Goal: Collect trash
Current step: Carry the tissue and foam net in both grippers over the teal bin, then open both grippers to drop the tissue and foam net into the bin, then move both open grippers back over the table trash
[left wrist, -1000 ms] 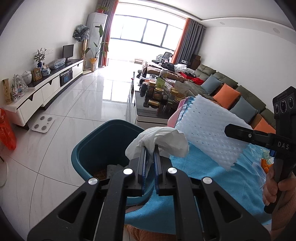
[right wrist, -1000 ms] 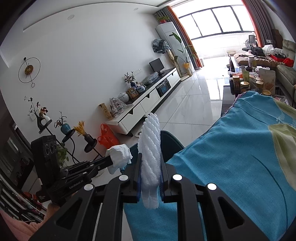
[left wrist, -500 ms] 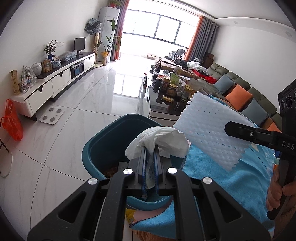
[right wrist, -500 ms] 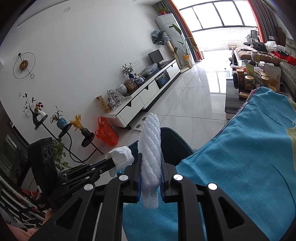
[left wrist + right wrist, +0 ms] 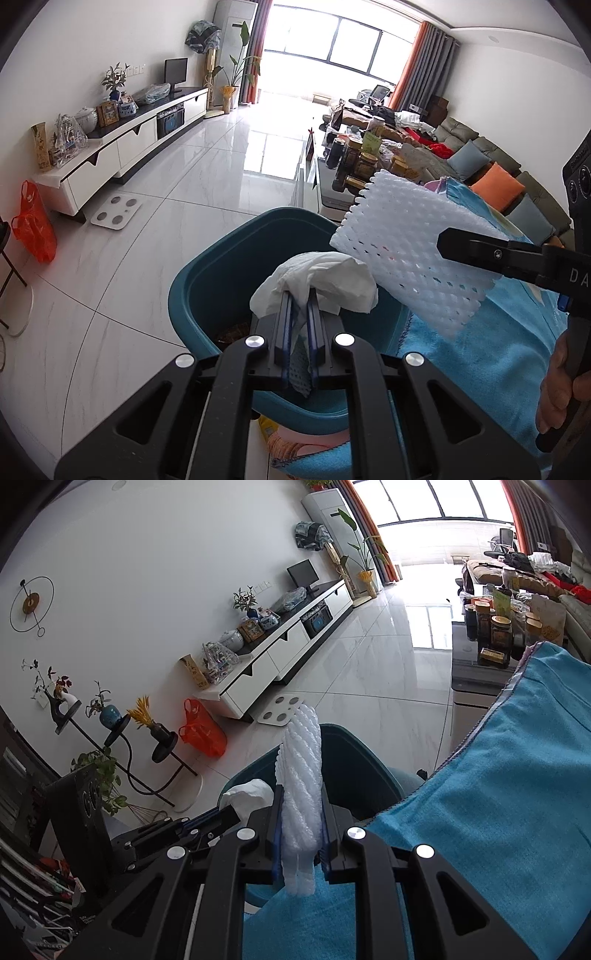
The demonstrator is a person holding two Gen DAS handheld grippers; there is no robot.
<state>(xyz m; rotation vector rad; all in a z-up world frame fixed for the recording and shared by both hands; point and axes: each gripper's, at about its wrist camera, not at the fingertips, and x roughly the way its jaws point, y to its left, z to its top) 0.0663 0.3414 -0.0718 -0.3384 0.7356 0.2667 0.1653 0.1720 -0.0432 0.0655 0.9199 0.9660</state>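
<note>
Both grippers tilt downward over the teal bin [image 5: 207, 291], which stands on the white tile floor at the edge of the blue cloth [image 5: 517, 794]. Left gripper [image 5: 299, 295] is clenched on a crumpled white tissue [image 5: 325, 280], held above the bin's open mouth. Right gripper [image 5: 300, 801] is clamped on a white foam net sleeve [image 5: 301, 775] (seen edge-on from its own camera), near the bin's rim on the cloth side. A hand [image 5: 557, 387] grips the right tool's handle from below. The tissue and foam hang close together, not touching.
</note>
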